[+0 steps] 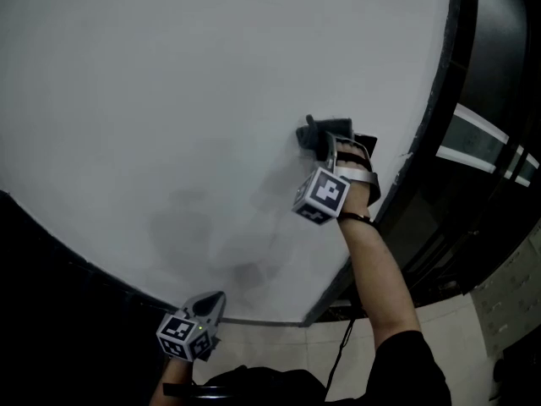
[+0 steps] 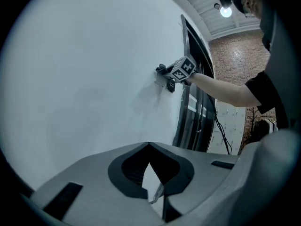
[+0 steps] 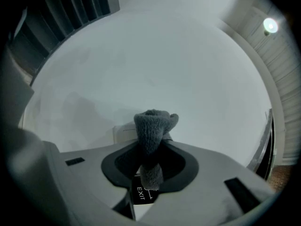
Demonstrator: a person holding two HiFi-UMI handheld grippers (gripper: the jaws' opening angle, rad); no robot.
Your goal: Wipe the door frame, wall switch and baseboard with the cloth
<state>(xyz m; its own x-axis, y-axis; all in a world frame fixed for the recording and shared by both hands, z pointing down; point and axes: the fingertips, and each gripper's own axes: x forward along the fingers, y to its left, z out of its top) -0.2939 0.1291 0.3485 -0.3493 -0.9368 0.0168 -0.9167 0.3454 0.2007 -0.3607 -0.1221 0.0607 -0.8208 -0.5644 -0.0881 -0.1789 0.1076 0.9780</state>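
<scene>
The right gripper [image 3: 149, 168] is pinching the cloth [image 3: 151, 126] between closed fingers, pressing it straight ahead against the switch [image 3: 122, 133]. The left gripper [image 2: 149, 149] is hanging lower, fingers closed on nothing.

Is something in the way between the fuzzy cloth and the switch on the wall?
No, nothing visible is in the way. The right hand-held gripper pinches the grey cloth and holds it right at the wall switch, whose white plate peeks out just behind the cloth.
</scene>
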